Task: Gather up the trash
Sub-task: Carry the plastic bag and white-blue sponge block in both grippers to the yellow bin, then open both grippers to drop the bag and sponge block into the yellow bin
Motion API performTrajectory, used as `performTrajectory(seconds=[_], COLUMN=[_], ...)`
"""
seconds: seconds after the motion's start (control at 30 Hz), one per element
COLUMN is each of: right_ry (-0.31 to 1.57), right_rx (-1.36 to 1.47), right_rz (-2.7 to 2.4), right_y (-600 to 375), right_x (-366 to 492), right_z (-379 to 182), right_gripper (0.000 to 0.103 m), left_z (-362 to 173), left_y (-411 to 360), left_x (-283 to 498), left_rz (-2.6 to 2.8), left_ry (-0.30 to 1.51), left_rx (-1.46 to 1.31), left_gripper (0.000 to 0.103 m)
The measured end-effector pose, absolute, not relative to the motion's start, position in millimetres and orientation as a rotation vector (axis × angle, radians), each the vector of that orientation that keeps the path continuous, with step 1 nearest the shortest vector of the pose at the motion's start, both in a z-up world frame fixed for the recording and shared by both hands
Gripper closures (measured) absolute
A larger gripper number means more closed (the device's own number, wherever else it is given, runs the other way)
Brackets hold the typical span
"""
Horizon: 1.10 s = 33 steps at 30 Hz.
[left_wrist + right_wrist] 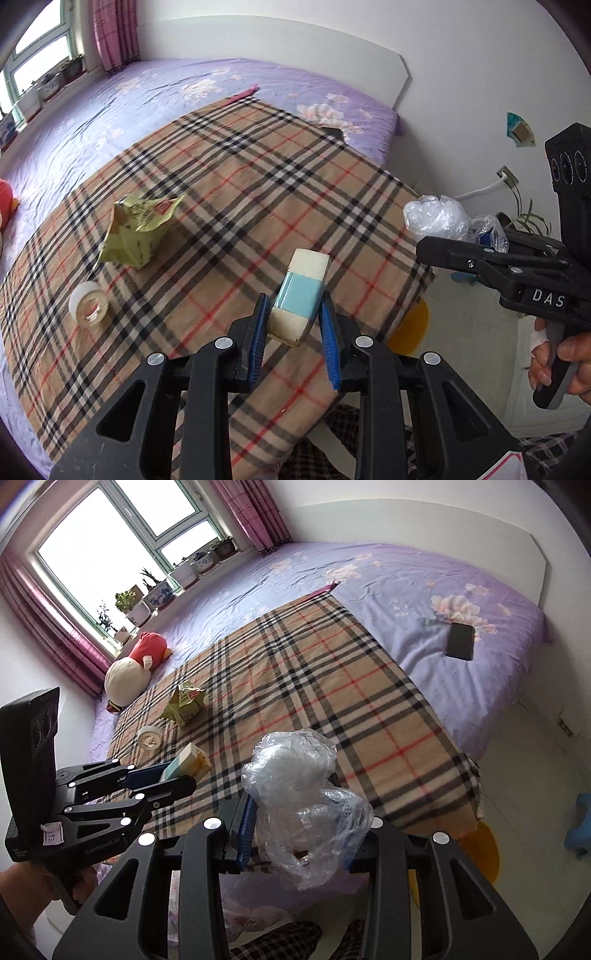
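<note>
My left gripper [293,328] is shut on a small cream and light-blue carton [301,291], held above the plaid blanket [229,192]; it also shows in the right wrist view [186,766]. My right gripper [299,827] is shut on a crumpled clear plastic bag [303,797], which also shows in the left wrist view [439,218]. A crumpled green wrapper [138,230] and a roll of clear tape [88,302] lie on the blanket to the left.
The blanket covers part of a purple floral bed [388,587]. A black phone [460,641] lies on the bed at right. A red and white plush toy [135,664] lies near the window. An orange bin [480,849] and a blue stool [580,823] stand on the floor.
</note>
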State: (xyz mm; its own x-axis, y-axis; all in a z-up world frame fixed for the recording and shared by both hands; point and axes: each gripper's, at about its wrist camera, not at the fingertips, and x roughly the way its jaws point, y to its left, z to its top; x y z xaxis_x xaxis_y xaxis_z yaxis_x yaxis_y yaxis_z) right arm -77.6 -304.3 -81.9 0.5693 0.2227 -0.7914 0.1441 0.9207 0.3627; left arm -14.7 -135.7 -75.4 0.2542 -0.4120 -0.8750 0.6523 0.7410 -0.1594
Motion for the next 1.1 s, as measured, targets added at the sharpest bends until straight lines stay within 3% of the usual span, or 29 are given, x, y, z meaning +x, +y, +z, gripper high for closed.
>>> performTrajectory(seconds=[0.63,1.1], right_ry=[0.958,1.081], right_rx=[0.581,0.684], right_rz=[-0.302,-0.383], right_y=[-411,-464], right_x=[-224,-261], right_z=[-108,-211], right_gripper=[0.065,0.064], left_z=[-83,-180], left_y=[-294,-400], left_x=[-98,-139], left_rz=[-1.153,-1.307], left_ry=[1.048,1.154], left_rx=[0.583,0.814], left_gripper=[0.075,0.075])
